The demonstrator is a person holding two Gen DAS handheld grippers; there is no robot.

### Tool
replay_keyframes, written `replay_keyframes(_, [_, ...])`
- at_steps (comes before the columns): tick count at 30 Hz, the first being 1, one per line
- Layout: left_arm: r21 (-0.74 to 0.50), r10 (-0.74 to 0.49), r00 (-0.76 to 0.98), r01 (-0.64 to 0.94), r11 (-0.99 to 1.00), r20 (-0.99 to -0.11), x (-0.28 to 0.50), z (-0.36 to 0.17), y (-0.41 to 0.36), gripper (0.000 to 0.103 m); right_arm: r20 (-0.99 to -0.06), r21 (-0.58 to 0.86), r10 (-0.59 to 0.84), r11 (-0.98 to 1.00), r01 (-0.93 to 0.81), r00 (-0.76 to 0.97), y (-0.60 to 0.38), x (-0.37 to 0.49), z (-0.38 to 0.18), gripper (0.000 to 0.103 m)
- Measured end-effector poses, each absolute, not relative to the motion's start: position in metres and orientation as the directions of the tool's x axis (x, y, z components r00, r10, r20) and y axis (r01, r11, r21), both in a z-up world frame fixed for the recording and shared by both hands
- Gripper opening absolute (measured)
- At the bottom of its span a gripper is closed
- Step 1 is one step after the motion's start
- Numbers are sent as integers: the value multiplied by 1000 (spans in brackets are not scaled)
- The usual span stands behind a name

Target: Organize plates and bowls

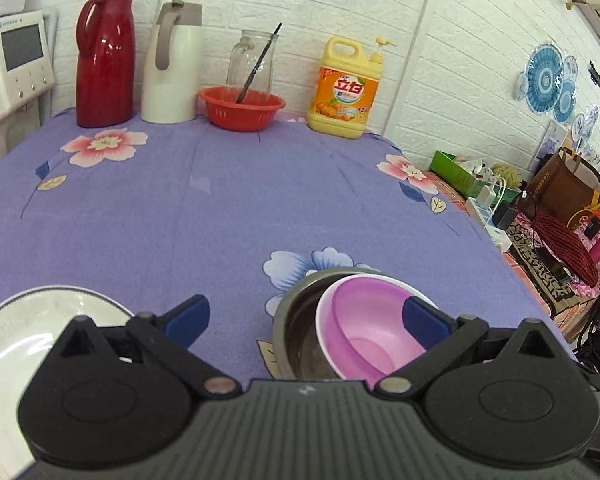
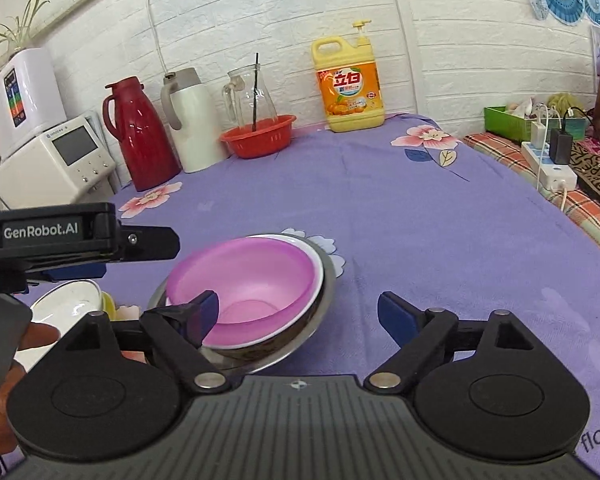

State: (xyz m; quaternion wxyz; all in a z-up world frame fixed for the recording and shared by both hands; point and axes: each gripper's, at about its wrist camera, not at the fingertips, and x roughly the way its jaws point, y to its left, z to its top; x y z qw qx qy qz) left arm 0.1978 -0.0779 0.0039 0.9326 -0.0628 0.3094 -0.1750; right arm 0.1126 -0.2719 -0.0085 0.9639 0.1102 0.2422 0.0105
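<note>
"GenRobot.AI" is printed on the left gripper (image 2: pixel 100 256), seen at nine o'clock in the right wrist view; the yellow detergent jug (image 2: pixel 350 88) carries an orange label with Chinese characters; the pink bowl (image 2: pixel 252 280) sits tilted inside the steel bowl (image 2: pixel 300 344), its mouth leaning toward the camera; a white plate (image 1: pixel 40 328) lies at eight o'clock; the red basket (image 1: pixel 242 108) holds a dark stick; both the left gripper and the right gripper (image 2: pixel 296 316) gape wide, gripping nothing.
</note>
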Motion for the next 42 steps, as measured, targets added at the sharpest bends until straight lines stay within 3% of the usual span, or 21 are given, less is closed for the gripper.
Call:
replay_keyframes(24, [-255, -354, 648, 245, 935, -674, 250, -31, -92, 102, -553, 209, 117, 978, 2, 825, -273, 168, -33, 103])
replay_keyframes(42, [-145, -280, 659, 253, 957, -698, 255, -43, -103, 102, -572, 177, 137, 983, -41, 809, -262, 176, -38, 103])
